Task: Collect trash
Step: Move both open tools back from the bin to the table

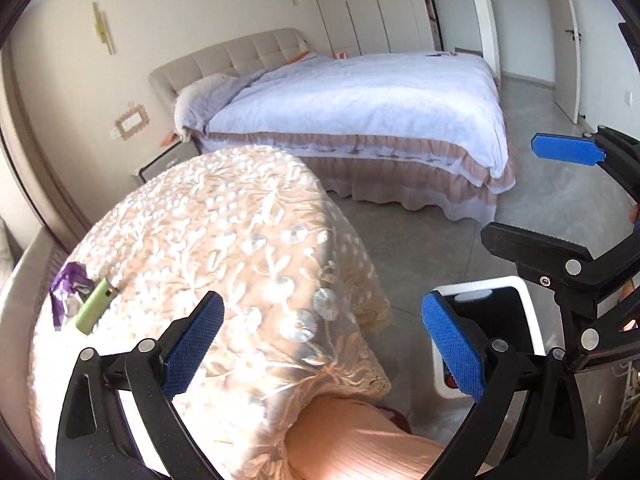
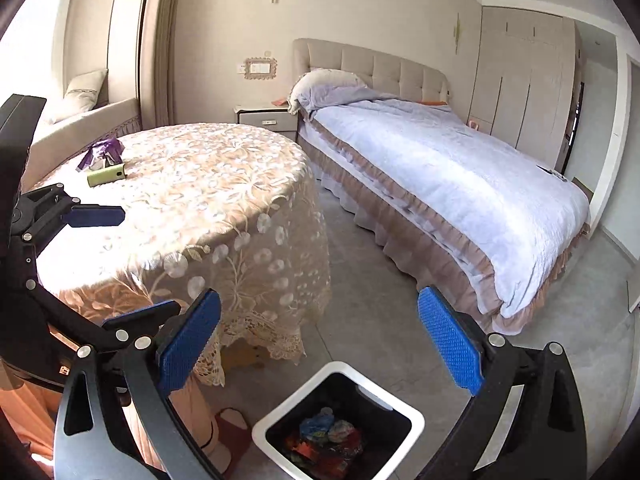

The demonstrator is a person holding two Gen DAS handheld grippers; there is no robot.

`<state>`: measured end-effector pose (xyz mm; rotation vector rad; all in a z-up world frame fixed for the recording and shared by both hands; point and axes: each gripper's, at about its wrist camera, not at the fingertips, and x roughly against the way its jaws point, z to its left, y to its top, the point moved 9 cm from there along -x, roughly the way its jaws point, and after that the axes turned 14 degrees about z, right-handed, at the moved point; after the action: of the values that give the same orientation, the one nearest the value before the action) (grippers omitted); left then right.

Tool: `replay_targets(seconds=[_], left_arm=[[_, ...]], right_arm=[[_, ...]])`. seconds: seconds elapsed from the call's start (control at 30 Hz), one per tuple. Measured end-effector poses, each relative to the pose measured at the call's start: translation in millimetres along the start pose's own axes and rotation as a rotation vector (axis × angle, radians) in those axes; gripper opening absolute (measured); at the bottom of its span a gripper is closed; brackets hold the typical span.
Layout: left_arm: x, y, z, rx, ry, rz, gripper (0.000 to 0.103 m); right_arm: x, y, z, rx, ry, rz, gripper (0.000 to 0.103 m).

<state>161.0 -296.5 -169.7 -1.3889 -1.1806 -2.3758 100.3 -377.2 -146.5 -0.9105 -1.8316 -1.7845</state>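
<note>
My left gripper (image 1: pixel 322 344) and right gripper (image 2: pixel 320 340) both gape, holding nothing. The purple wrapper (image 2: pixel 102 153) lies on the table (image 2: pixel 208 200), half hidden behind a green lighter (image 2: pixel 106 175). The bin's (image 2: pixel 412 416) contents blur together.

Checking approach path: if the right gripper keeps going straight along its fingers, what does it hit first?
Likely bare floor between the lace-covered table and the bed. The right gripper is open and empty, with the bin just below it. Depth is unclear.

Bright daylight from the window side — glare on the tablecloth (image 2: pixel 188 184), washed-out white. Slight blur, strong fisheye bending, dark corners at edges.
</note>
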Motion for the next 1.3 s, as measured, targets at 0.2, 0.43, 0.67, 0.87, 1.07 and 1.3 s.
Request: replay_targets(seconds=[0.2,0.43,0.67,0.87,1.07,1.3], left_arm=[[8,-11,76,0.097,0.094,0.001,0.098],[13,-34,159,0.219,0.149,0.015,0.098],[11,-48,220,0.314,0.177,0.026,0.098],[8,-55,259,0.374,0.177,0.029,0.098],[3,-59,290,0.392,0.206,0.027,0.098],[-6,-60,329,0.369,0.211,0.024,0.098]], right_arm=[[-8,49,66,0.112,0.077,-0.049,0.098],[-21,96,135,0.206,0.157,-0.088,0.098],[-41,130,195,0.275,0.227,-0.087,0.098],[-53,147,228,0.333,0.239,-0.092,0.098],[-65,161,248,0.359,0.270,-0.096,0.098],[-90,178,271,0.408,0.332,-0.081,0.098]])
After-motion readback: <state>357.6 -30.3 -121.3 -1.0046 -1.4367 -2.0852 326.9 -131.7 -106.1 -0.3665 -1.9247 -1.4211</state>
